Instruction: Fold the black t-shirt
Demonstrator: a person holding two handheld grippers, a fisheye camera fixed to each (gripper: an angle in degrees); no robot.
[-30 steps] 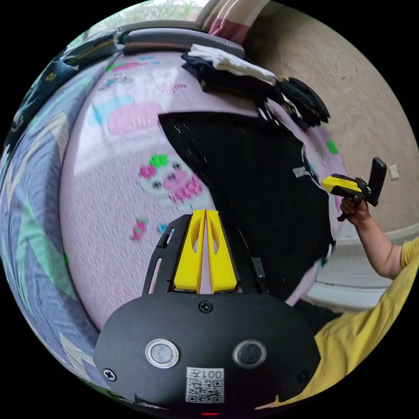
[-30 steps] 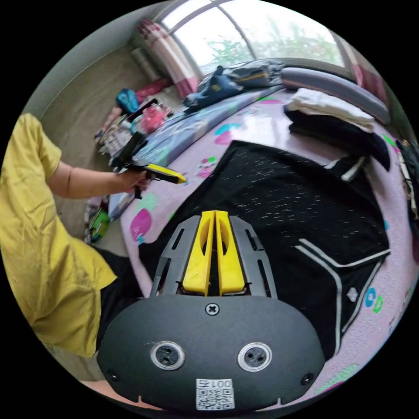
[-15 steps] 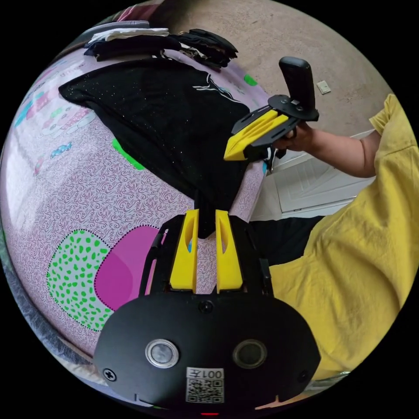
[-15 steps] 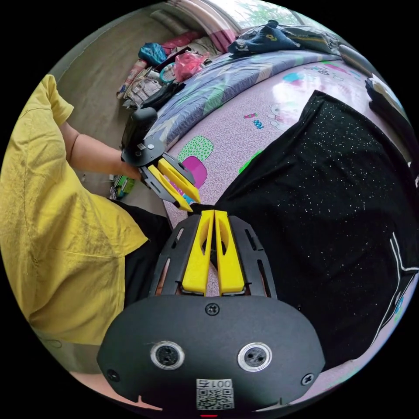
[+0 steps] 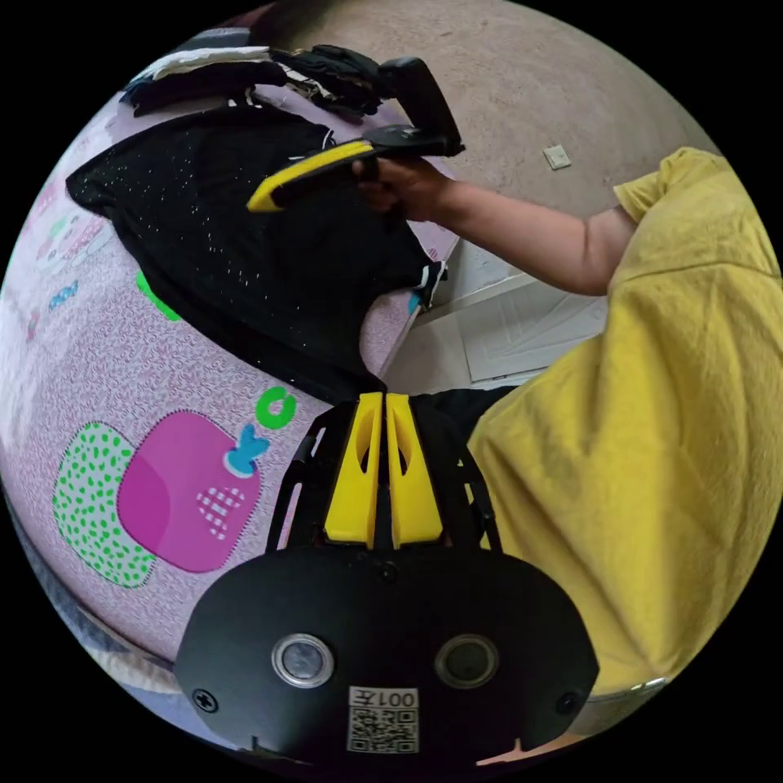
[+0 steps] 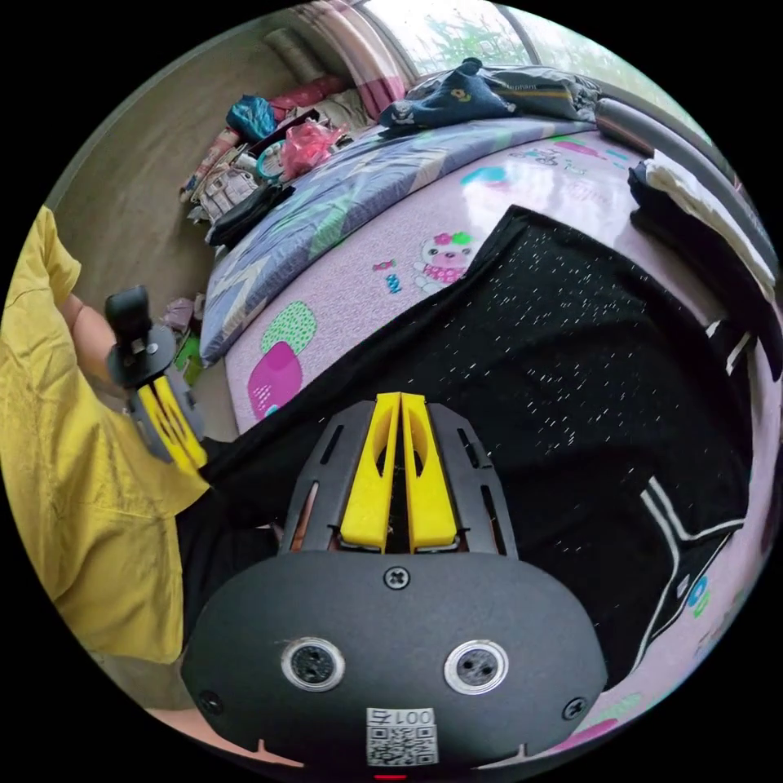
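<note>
T-shirt [image 5: 245, 245] lies spread on the pink bed [image 5: 122, 391] in the left gripper view; the left tongs [image 5: 383, 400] pinch its near corner, jaws closed. The right tongs [image 5: 261, 200] hover above it. In the right gripper view, the right tongs [image 6: 400, 400] sit closed over the t-shirt [image 6: 571, 367], grip unclear; the left tongs [image 6: 196, 465] hold its corner.

- T-shirt [image 6: 571, 391] lies spread on the mat [image 6: 342, 302]
- Folded clothes [image 6: 701, 212] sit beyond it — quilt [image 6: 326, 212] alongside the mat
</note>
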